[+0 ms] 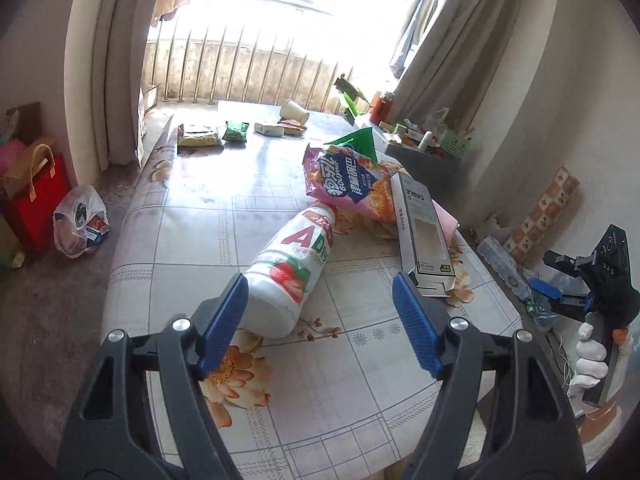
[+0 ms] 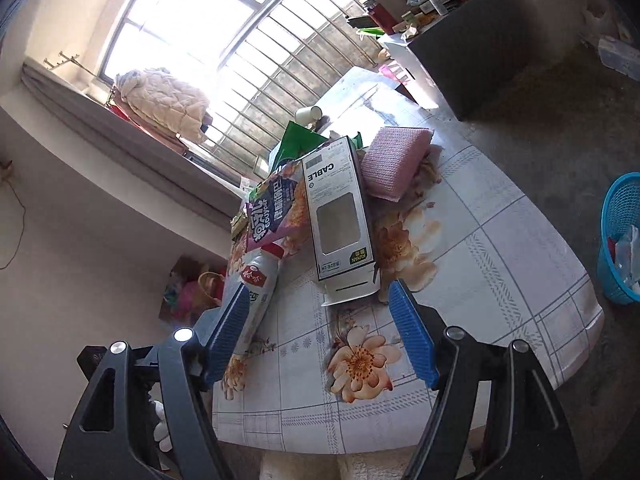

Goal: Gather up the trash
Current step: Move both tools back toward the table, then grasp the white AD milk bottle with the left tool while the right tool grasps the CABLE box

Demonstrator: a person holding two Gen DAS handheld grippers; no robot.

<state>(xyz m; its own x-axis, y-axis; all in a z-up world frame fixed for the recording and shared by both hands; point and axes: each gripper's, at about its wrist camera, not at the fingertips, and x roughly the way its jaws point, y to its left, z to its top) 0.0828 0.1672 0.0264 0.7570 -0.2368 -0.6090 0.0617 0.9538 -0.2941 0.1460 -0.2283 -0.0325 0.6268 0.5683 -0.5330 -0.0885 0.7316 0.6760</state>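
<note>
Left view only: 2 snack packs (image 1: 199,135) at far end of desk (image 1: 192,240), plastic bag (image 1: 80,220) on floor. Right view only: blue basket (image 2: 618,220) w/ trash, on floor by desk. Both: 1 bottle (image 1: 286,270), 1 chip bag (image 1: 348,184), 1 box (image 1: 422,232), 1 cup (image 1: 294,111). Left gripper (image 1: 320,320) & right gripper (image 2: 318,328): jaws released, nothing betw.

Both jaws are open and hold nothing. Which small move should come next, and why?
Probably bring the left gripper forward and close it on the white strawberry bottle. The bottle lies on its side on the table, its base right beside the left pad, and nothing covers it. The cable box leans on the snack bag, so it can wait.
</note>
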